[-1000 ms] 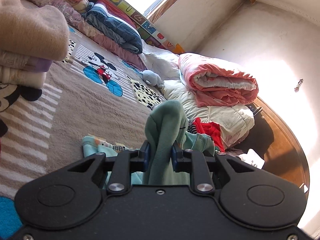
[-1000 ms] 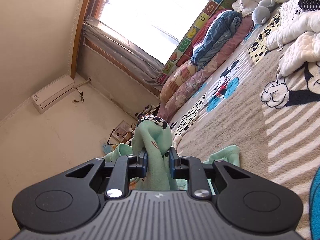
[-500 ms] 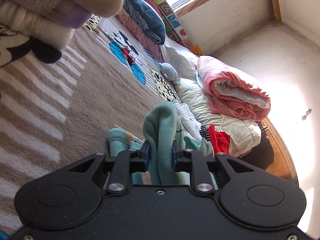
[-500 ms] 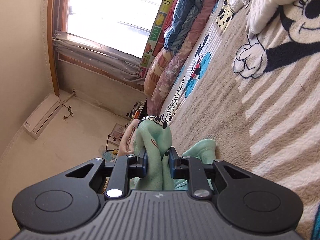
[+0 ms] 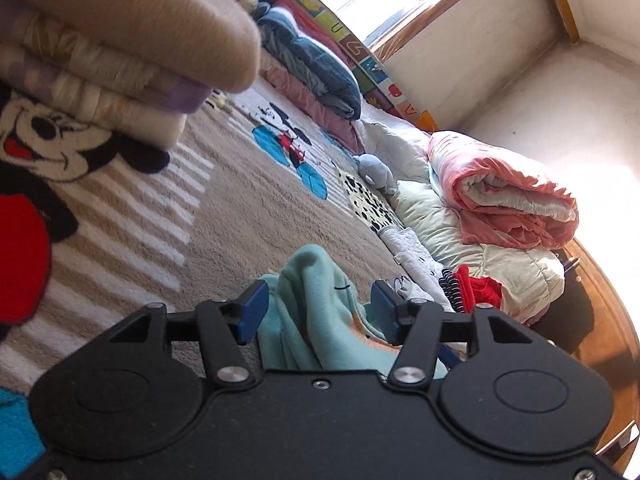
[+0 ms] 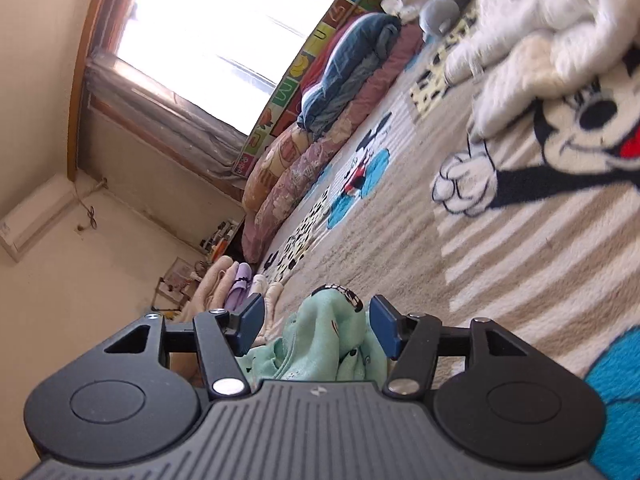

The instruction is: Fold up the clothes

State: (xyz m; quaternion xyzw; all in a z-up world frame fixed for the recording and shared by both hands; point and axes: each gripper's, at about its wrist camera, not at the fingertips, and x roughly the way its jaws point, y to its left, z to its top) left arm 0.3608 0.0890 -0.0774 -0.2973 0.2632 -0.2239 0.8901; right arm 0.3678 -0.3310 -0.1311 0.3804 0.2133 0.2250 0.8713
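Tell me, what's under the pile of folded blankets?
The folded blankets sit on the cartoon mouse rug. The mouse's face and ear peek out beside them; whatever part of the picture lies beneath them is covered.

Strong daylight floods through the large wood-framed window (image 6: 208, 36), which is blown out to white. Glare also washes the cream wall (image 5: 592, 160) beside the rolled pink quilt (image 5: 508, 196). Fisheye curvature bends the edges. The near stack of folded beige blankets (image 5: 120, 36) and the white fluffy garment (image 6: 540, 32) are blurred.
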